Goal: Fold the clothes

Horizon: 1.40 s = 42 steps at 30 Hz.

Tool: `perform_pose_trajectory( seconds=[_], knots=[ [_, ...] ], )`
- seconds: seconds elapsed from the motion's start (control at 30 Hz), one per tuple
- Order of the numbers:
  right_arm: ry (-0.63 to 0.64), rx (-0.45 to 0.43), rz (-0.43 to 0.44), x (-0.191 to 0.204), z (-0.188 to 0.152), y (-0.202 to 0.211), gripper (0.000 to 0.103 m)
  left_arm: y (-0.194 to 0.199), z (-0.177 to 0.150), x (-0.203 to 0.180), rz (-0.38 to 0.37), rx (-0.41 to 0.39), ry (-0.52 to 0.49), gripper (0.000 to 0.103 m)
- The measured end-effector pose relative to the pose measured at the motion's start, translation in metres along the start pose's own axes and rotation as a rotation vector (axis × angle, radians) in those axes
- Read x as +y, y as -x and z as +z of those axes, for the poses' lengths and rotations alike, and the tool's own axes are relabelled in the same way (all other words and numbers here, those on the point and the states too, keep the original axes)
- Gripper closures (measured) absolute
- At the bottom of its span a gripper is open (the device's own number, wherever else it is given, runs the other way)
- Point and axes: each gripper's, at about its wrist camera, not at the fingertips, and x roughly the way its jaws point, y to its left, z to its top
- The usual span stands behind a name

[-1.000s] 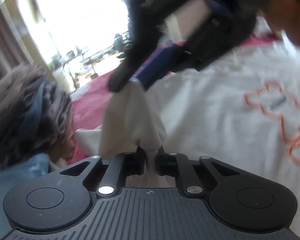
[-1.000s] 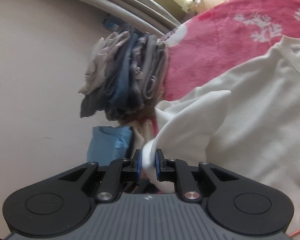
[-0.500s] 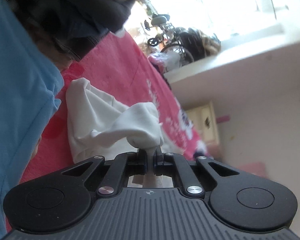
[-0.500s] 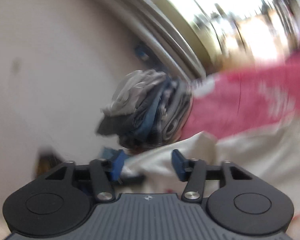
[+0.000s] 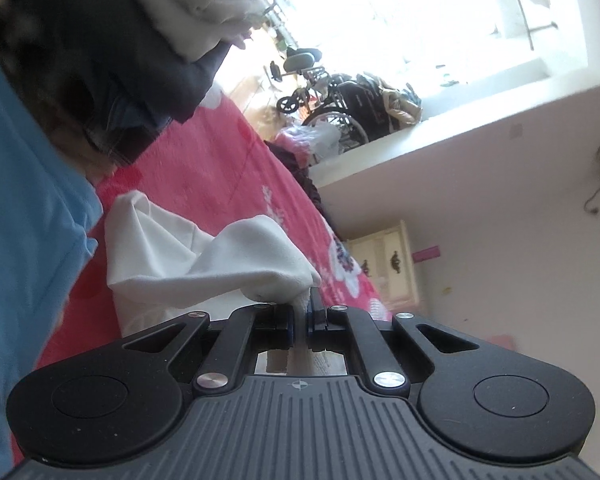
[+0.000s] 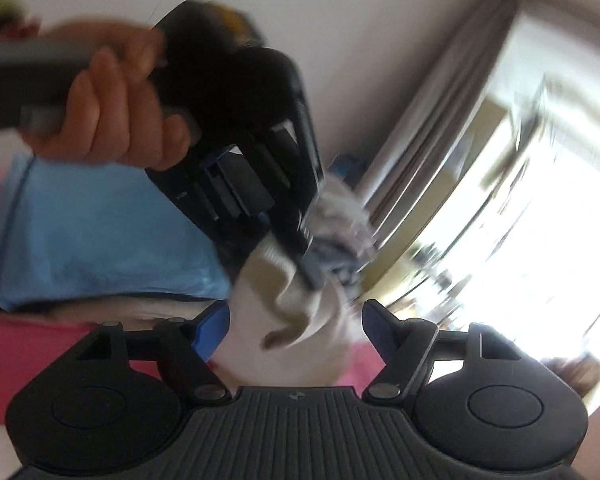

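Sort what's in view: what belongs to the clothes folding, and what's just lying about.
Part of the job:
- white cotton garment, a bunched corner pinched in the shut left gripper
- open right gripper, holding nothing
- pile of grey, dark and white clothes
- light blue fabric

Lying about:
- pink floral blanket underneath
- black wheelchair
- cream cabinet

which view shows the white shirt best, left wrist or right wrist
The left wrist view. There the white shirt is sharp, a bunched fold of it clamped in the left gripper, the rest on the red blanket. The right wrist view shows only a blurred bunch between the open fingers of the right gripper.
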Motion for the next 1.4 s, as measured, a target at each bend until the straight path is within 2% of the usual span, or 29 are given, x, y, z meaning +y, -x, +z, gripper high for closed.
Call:
perform_pose_trajectory(
  seconds=[0.1, 0.23, 0.3, 0.33, 0.37, 0.43, 0.47, 0.53, 0.6, 0.73, 0.83, 1.0, 1.13, 1.4],
  knots=[
    [0.096, 0.006, -0.023, 0.008, 0.005, -0.006, 0.037, 0.002, -0.002, -0.003, -0.004, 0.008, -0.007, 0.099],
    [0.222, 0.034, -0.039, 0.021, 0.007, -0.018, 0.041, 0.005, -0.003, -0.005, -0.012, 0.016, -0.004, 0.099],
    [0.257, 0.056, -0.035, 0.026, 0.008, -0.024, 0.049, 0.007, -0.001, -0.007, -0.009, 0.007, -0.012, 0.099],
    [0.262, 0.061, -0.040, 0.027, 0.009, -0.024, 0.055, 0.009, 0.000, -0.009, -0.004, 0.002, -0.019, 0.099],
    [0.263, 0.063, -0.047, 0.027, 0.011, -0.024, 0.069, 0.010, 0.002, -0.010, 0.000, -0.003, -0.026, 0.099],
    [0.232, 0.081, -0.041, 0.020, 0.018, -0.026, 0.088, 0.016, 0.005, -0.012, -0.006, -0.008, -0.036, 0.099],
    [0.205, 0.088, -0.029, 0.013, 0.022, -0.026, 0.093, 0.017, 0.007, -0.015, -0.009, -0.011, -0.046, 0.099],
    [0.138, 0.100, 0.000, -0.001, 0.032, -0.023, 0.096, 0.018, 0.012, -0.023, -0.016, -0.011, -0.083, 0.099],
    [0.020, 0.121, 0.053, -0.020, 0.041, -0.017, 0.096, 0.017, 0.017, -0.031, -0.020, -0.006, -0.123, 0.099],
    [-0.330, 0.183, 0.218, -0.077, 0.054, -0.023, 0.097, 0.014, 0.027, -0.045, -0.029, 0.020, -0.194, 0.095],
    [-0.585, 0.194, 0.351, -0.116, 0.056, -0.031, 0.097, 0.017, 0.041, -0.056, -0.037, 0.041, -0.239, 0.094],
    [-0.895, 0.187, 0.534, -0.155, 0.062, -0.055, 0.097, 0.038, 0.076, -0.072, -0.002, 0.099, -0.321, 0.094],
    [-1.068, 0.171, 0.641, -0.163, 0.069, -0.082, 0.097, 0.056, 0.107, -0.069, 0.037, 0.125, -0.329, 0.094],
    [-1.208, 0.182, 0.786, -0.127, 0.100, -0.133, 0.097, 0.091, 0.140, -0.032, 0.125, 0.130, -0.391, 0.094]
  ],
)
